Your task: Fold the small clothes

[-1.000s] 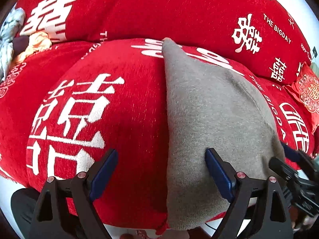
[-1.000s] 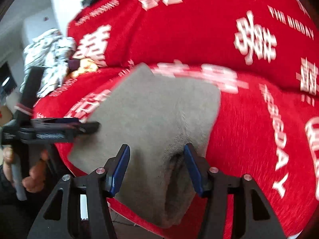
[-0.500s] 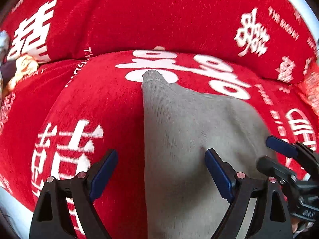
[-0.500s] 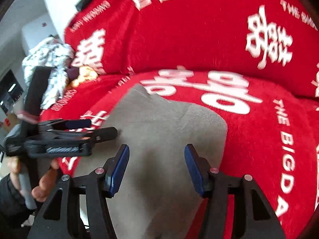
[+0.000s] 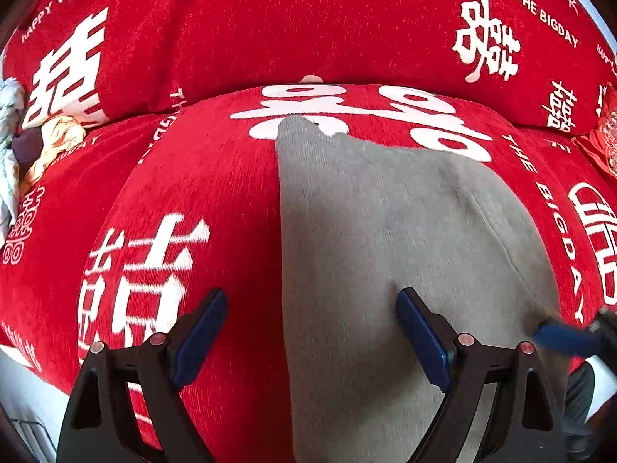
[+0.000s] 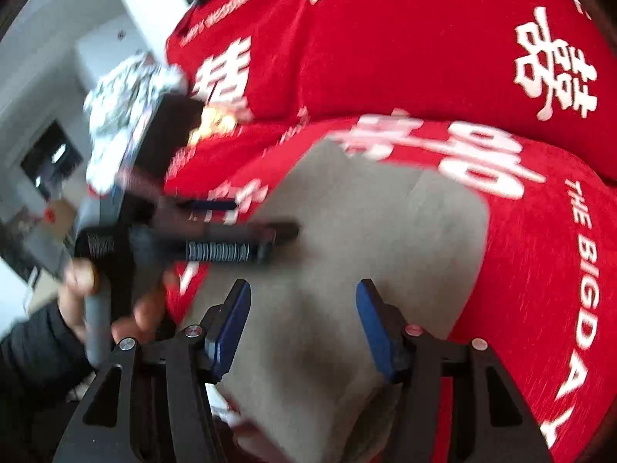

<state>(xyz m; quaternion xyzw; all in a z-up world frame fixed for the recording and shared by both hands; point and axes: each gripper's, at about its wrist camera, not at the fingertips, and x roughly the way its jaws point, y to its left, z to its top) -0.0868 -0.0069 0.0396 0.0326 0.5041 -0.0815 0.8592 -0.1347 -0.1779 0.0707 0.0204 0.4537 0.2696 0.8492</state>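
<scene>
Far left in the left wrist view, a pile of unfolded clothes point(image 5: 23, 146) waits on the red sofa cover point(image 5: 193, 177), well apart from the action. Moving across, the left gripper point(image 5: 310, 332) hangs with jaws spread wide, nothing between its pads but air; its left finger sits over bare red cover, its right finger over the grey garment point(image 5: 385, 231). That garment lies spread on the seat cushion, one straight edge running up the middle of the view, a peaked corner reaching onto the white lettering. On to the right wrist view: the right gripper point(image 6: 302, 324) hovers over the near part of the same grey garment point(image 6: 366, 239), jaws parted and gripping nothing, cloth below them rather than pinched. Whether either tip brushes the fabric is hard to tell through the blur.

Reads like the gap between folds: cloth laid down, both tools free. The next move calls for each gripper to pinch an edge or corner, then carry it over evenly.
</scene>
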